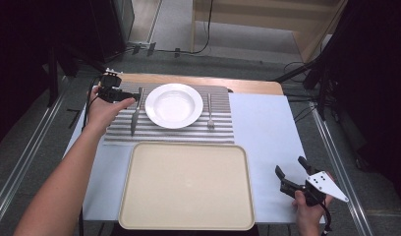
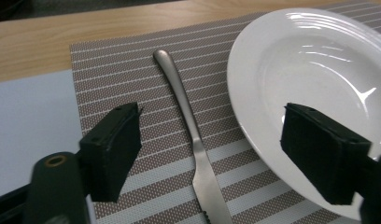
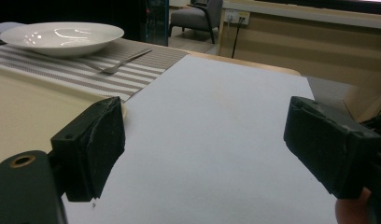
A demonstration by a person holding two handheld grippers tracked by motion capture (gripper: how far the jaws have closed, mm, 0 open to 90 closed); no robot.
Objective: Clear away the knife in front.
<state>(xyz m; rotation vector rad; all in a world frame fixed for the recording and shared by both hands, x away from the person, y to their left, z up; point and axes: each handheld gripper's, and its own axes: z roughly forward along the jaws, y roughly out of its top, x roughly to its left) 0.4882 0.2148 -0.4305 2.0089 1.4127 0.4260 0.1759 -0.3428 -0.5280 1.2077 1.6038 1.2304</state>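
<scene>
In the high view, the left gripper [image 1: 131, 100] hovered at the knife [image 1: 136, 112], at nine o'clock of the plate [image 1: 174, 105]. In the left gripper view, its jaws stood apart, straddling the knife [image 2: 191, 128] untouched. In the right gripper view, the right gripper [image 3: 202, 144] gaped over the bare table [image 3: 216, 121].

A white plate [image 1: 173, 105] sits on a brown-and-white striped placemat [image 1: 218, 129].

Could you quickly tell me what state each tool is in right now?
Left tool: open, jaws either side of the knife, not gripping it.
Right tool: open, holding nothing, over the white table.
</scene>
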